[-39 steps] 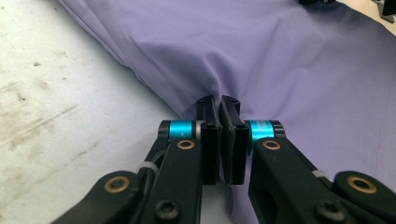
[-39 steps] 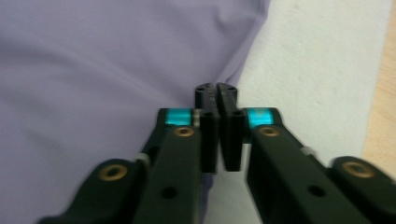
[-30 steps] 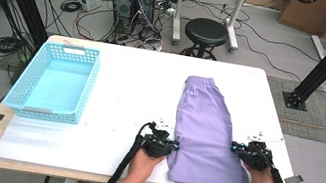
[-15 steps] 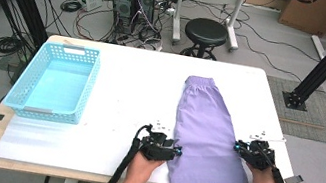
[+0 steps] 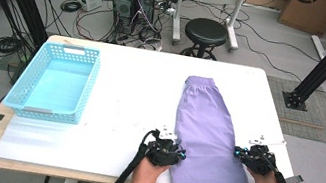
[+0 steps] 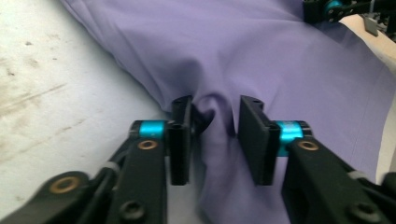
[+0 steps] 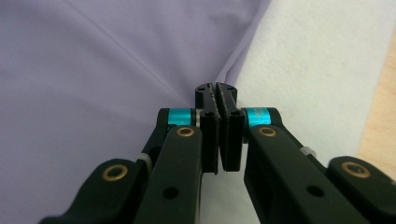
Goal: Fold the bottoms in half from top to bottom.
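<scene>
Shorts [image 5: 207, 130] in purple are lying flat on the white table [image 5: 141, 87], waistband at the far end and the hem near me, well apart from the blue basket [image 5: 54, 80] on the left. I am working both near corners of the hem. My right gripper [image 7: 218, 100] is clenched, jaws pressed together, on the right edge of the cloth; I cannot see fabric between the pads themselves, but the edge is puckering straight into them, so I judge it a thin pinch. My left gripper [image 6: 212, 123] is standing part open on the left edge, its jaws having just been closing, with a raised fold of purple cloth bunched between the pads [image 6: 180, 135] but not yet squeezed.

To do this well, I am judging that the left jaws need to finish closing on that fold before any lift, catching both layers rather than the top one alone. Both pinches should sit about level with each other along the hem, so the cloth rises evenly. I am also minding the thin right grip: a sharp pull could slip it free.
</scene>
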Demonstrator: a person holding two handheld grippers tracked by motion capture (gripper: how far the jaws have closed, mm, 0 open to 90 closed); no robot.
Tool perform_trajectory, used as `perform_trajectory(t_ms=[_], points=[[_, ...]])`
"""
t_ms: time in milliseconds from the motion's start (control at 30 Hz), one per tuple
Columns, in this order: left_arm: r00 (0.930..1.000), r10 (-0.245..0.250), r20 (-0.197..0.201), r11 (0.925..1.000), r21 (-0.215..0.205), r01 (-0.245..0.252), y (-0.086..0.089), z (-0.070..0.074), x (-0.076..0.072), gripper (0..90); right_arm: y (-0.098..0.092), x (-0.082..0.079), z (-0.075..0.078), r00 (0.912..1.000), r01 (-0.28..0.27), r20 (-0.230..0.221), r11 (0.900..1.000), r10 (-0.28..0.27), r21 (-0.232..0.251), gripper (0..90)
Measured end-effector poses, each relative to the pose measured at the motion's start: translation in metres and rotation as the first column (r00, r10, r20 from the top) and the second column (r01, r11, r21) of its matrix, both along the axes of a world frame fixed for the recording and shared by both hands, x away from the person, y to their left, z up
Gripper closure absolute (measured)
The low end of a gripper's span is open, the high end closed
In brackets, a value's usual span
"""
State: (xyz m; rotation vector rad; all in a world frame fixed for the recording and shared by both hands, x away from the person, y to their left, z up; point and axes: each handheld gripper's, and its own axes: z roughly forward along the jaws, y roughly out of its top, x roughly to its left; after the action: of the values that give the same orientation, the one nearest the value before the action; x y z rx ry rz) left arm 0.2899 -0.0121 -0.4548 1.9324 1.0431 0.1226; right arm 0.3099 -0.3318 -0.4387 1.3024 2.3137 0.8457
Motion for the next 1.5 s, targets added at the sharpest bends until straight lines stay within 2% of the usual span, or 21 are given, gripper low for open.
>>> perform_trajectory(t_ms=[67, 200, 300, 333, 400, 433, 467, 500, 533, 567, 700, 800, 1000, 1100, 1233, 1267, 1300, 1333, 1367, 1467, 1500], points=[[0.9998, -0.002, 0.017, 0.9996, 0.026, 0.002, -0.005, 0.001, -0.003, 77.6, -0.003, 0.000, -0.001, 1.0000, 0.002, -0.004, 1.000, -0.002, 0.008, 90.0], [0.9994, -0.015, 0.030, 0.9995, 0.027, 0.014, -0.010, -0.001, -0.007, 85.6, -0.004, 0.000, -0.001, 0.9999, 0.011, 0.005, 1.000, -0.012, 0.008, 90.0], [0.9993, -0.003, 0.037, 0.9997, 0.026, 0.002, -0.012, -0.001, -0.009, 87.3, -0.004, -0.001, 0.000, 0.9997, 0.015, 0.018, 1.000, -0.015, -0.002, 89.4], [0.9991, -0.003, 0.042, 0.9995, 0.033, 0.002, -0.012, -0.001, -0.009, 87.5, -0.004, -0.002, 0.001, 0.9996, 0.015, 0.022, 1.000, -0.015, 0.005, 86.4], [0.9988, 0.003, 0.050, 0.9994, 0.035, -0.005, -0.013, -0.001, -0.010, 87.7, -0.005, -0.002, 0.002, 0.9999, 0.013, 0.008, 0.999, -0.014, 0.036, 59.4], [0.9988, 0.003, 0.050, 0.9994, 0.035, -0.005, -0.013, -0.001, -0.010, 87.7, -0.005, -0.002, 0.001, 0.9998, 0.015, -0.015, 0.999, -0.014, 0.045, 59.0], [0.9986, 0.010, 0.052, 0.9994, 0.034, -0.012, -0.014, -0.002, -0.010, 87.8, -0.004, -0.003, -0.001, 0.9997, 0.002, -0.023, 0.999, -0.001, 0.042, 60.9], [0.9985, 0.010, 0.054, 0.9992, 0.039, -0.012, -0.014, -0.001, -0.010, 87.9, -0.002, -0.004, -0.003, 1.0000, 0.002, -0.007, 0.999, -0.001, 0.033, 62.9], [0.9985, 0.011, 0.054, 0.9992, 0.038, -0.013, -0.014, -0.002, -0.010, 88.0, -0.002, -0.005, -0.003, 1.0000, 0.004, -0.001, 1.000, -0.004, 0.031, 74.1], [0.9985, 0.012, 0.054, 0.9992, 0.038, -0.014, -0.014, -0.002, -0.010, 88.1, -0.003, -0.006, -0.003, 1.0000, -0.001, -0.002, 1.000, 0.001, 0.028, 90.0], [0.9985, 0.013, 0.053, 0.9993, 0.033, -0.015, -0.013, -0.001, -0.010, 88.3, -0.002, -0.006, -0.001, 0.9999, -0.008, -0.008, 1.000, 0.008, 0.015, 90.0], [0.9986, 0.019, 0.048, 0.9994, 0.028, -0.021, -0.010, 0.000, -0.009, 88.3, -0.004, -0.006, -0.001, 0.9998, -0.010, -0.018, 0.998, 0.011, 0.058, 90.0], [0.9978, 0.032, 0.059, 0.9991, 0.025, -0.034, 0.004, 0.005, -0.007, 88.3, 0.000, -0.010, 0.008, 0.9996, -0.030, 0.001, 0.996, 0.030, 0.089, 90.0], [0.9982, 0.040, 0.044, 0.9992, -0.001, -0.040, 0.012, 0.006, -0.004, 88.3, 0.004, -0.012, 0.007, 0.9995, -0.032, 0.002, 0.997, 0.032, 0.076, 90.0], [0.9990, 0.019, 0.040, 0.9998, -0.013, -0.018, 0.006, 0.004, -0.007, 88.0, 0.004, -0.010, 0.007, 0.9996, -0.015, 0.023, 0.999, 0.014, 0.047, 90.0], [0.9993, 0.013, 0.034, 0.9998, -0.012, -0.012, 0.003, 0.003, -0.008, 87.7, 0.004, -0.010, 0.008, 0.9993, -0.009, 0.035, 0.999, 0.007, 0.039, 88.0], [0.9992, 0.008, 0.038, 1.0000, -0.001, -0.008, 0.002, 0.002, -0.009, 86.4, 0.004, -0.010, 0.008, 0.9992, 0.000, 0.040, 1.000, -0.002, 0.031, 74.1], [0.9991, 0.010, 0.040, 0.9999, 0.001, -0.010, 0.001, 0.002, -0.010, 81.9, 0.003, -0.009, 0.008, 0.9996, 0.011, 0.026, 0.999, -0.011, 0.031, 51.7], [0.9991, 0.013, 0.040, 0.9999, 0.002, -0.013, 0.001, 0.002, -0.010, 76.3, 0.001, -0.009, 0.007, 0.9991, 0.039, 0.017, 0.998, -0.039, 0.041, 42.3], [0.9973, 0.043, 0.059, 0.9990, 0.005, -0.044, 0.005, 0.003, -0.009, 69.3, 0.000, -0.013, 0.001, 0.9993, 0.034, 0.011, 0.999, -0.035, 0.033, 25.1], [0.9967, 0.050, 0.065, 0.9987, 0.009, -0.050, 0.006, 0.003, -0.008, 67.8, 0.001, -0.013, -0.001, 0.9997, 0.024, -0.005, 0.999, -0.024, 0.038, 24.3]])
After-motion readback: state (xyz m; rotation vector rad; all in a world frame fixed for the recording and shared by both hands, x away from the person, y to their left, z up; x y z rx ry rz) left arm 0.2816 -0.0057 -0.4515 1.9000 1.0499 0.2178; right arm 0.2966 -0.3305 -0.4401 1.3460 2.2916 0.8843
